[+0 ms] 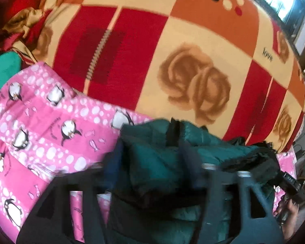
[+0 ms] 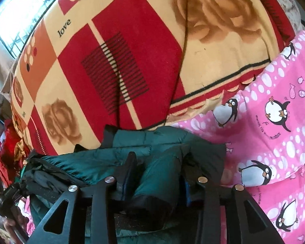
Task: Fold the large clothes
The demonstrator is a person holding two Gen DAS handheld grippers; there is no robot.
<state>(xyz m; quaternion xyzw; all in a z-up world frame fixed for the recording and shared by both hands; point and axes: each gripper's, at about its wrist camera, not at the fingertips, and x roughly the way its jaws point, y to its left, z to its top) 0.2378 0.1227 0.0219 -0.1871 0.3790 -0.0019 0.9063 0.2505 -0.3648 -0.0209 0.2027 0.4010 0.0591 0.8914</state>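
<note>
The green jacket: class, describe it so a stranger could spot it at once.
Start at the rose blanket and move down to the pink penguin sheet. The green jacket lies bunched there. It alone is plain, dark, shiny and padded.

A bed, probably, carried a rose-patterned blanket (image 2: 213, 65); a pink penguin quilt (image 2: 274, 122) and green jacket (image 2: 164, 142) lay on it.

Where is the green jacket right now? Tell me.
The green jacket lies low and central in both wrist views, between the fingers of each claw, on the pink penguin quilt just in front of the red rose-patterned blanket.
</note>
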